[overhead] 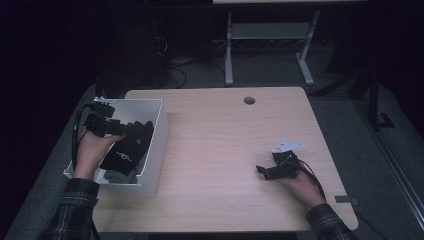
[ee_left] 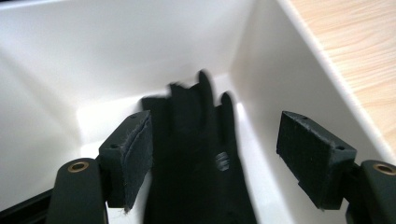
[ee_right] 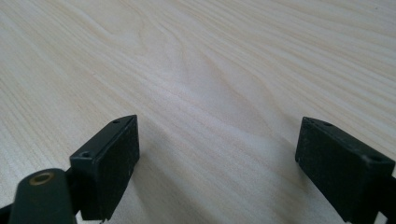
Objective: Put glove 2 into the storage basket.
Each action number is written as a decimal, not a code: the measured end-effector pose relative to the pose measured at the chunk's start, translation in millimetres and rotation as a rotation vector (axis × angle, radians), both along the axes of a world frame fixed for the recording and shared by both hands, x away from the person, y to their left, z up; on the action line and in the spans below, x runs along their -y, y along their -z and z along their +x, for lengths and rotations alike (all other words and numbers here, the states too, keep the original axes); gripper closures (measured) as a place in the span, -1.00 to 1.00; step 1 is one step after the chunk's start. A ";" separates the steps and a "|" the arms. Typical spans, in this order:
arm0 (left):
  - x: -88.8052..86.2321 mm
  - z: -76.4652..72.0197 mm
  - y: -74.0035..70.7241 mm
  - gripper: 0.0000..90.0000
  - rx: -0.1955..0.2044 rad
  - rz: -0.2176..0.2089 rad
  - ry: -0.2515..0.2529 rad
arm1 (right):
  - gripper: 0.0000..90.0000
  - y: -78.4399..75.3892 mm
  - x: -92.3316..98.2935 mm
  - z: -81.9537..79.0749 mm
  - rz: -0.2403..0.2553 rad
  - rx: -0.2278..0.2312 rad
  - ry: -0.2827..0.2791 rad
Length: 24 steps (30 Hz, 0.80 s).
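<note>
Worktop [overhead: 225, 150]: light wood, rounded corners, one cable hole [overhead: 249, 100] near the far edge. White bin [overhead: 159, 131] at the left edge, open top, overhanging the worktop's left side. Black glove [overhead: 127, 147] lies inside the bin, fingers toward the far wall; small white logo on its back. Left hand-held gripper [overhead: 134, 129] reaches into the bin over the glove, jaws spread wide, the glove [ee_left: 196, 154] between the pads [ee_left: 137, 154] but not pinched, as the left gripper view shows. Right hand-held gripper [overhead: 261, 170] rests near the right front corner, jaws wide, bare wood between them. Middle of the worktop, between bin and right hand-held gripper, open.
</note>
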<state>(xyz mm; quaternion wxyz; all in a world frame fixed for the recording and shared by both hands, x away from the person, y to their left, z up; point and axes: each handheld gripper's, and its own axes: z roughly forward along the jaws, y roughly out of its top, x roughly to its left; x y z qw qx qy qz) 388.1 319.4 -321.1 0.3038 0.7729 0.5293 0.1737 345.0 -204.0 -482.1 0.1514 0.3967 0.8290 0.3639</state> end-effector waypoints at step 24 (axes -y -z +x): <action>90.3 -4.5 -19.9 -0.55 0.064 -0.076 0.238 | -0.70 -0.1 -0.1 -0.2 0.001 -0.002 0.002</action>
